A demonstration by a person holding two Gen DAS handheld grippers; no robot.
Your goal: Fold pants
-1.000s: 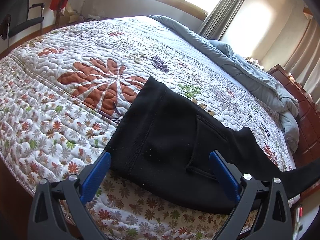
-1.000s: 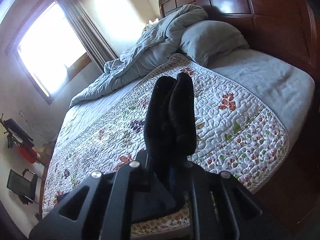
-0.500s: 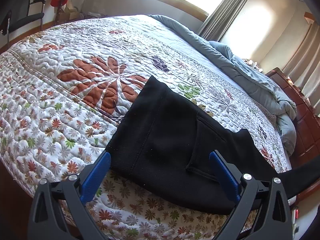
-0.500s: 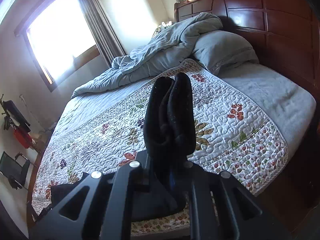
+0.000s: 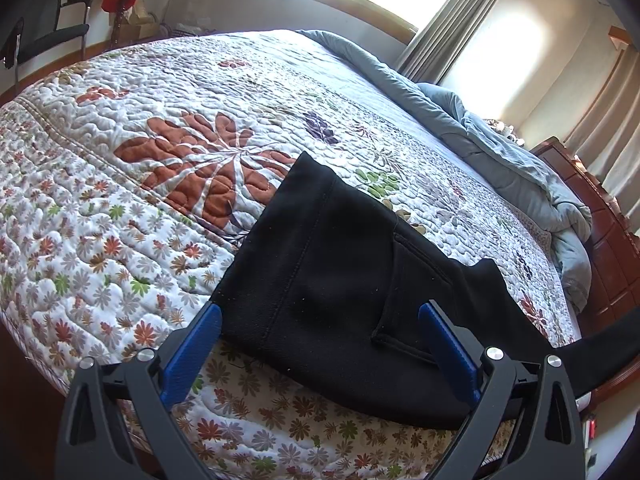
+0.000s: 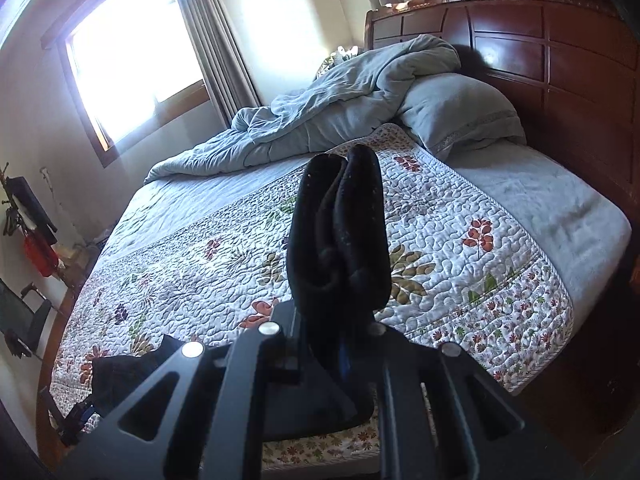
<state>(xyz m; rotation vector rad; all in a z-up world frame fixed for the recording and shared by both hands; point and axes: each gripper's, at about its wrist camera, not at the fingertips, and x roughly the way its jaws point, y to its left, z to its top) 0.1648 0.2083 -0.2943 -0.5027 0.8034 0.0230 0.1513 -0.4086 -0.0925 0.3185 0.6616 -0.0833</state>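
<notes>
One floral quilt covers bed; grey duvet bunched at far headboard end. We see black pants flat on quilt's near edge. Our left gripper spread wide, straddling waist end. Our right gripper clamped on bunched pant legs, lifted above quilt.

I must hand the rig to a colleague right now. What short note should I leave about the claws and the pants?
Left claw: open, low over the waist end of the black pants, gripping nothing.
Right claw: shut on the bunched leg ends, held up above the quilt.
Pants: waist part flat near the bed's edge; the legs run off toward the right claw.
Done: leg ends gathered.
Left: probably bring them over to the waist, release, smooth.
</notes>
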